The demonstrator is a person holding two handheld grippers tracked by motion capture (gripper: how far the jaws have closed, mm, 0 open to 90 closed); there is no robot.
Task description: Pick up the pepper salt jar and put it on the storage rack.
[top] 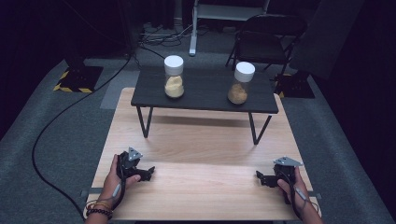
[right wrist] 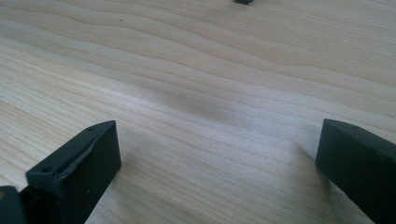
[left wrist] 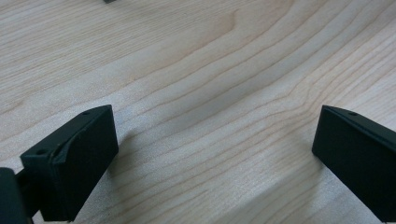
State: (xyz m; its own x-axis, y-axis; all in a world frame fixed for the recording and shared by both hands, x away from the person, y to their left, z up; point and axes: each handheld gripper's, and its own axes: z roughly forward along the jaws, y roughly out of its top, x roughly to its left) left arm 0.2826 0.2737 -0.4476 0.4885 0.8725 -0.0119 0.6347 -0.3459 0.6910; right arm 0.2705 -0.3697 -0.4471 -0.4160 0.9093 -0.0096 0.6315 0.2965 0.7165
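Dark grey carpet and trailing black cables surround a pale wooden table, on whose far edge stands a low black shelf on thin metal legs. On that shelf sit 2 clear plastic jars with white lids: the jar of yellow powder toward its left end and the jar of brown powder toward its right end, well apart from each other.

Near the table's front-left corner a hand rests the left gripper on the wood, its jaws spread wide with bare grain between them, as the left gripper view confirms. Near the front-right corner the right gripper lies low in the same way, jaws likewise parted and holding nothing.

Judging from this layout, the work has not started: both jars are upright, capped and untouched, and each gripper is well short of the shelf. Everything remains, beginning with a reach forward to a jar.
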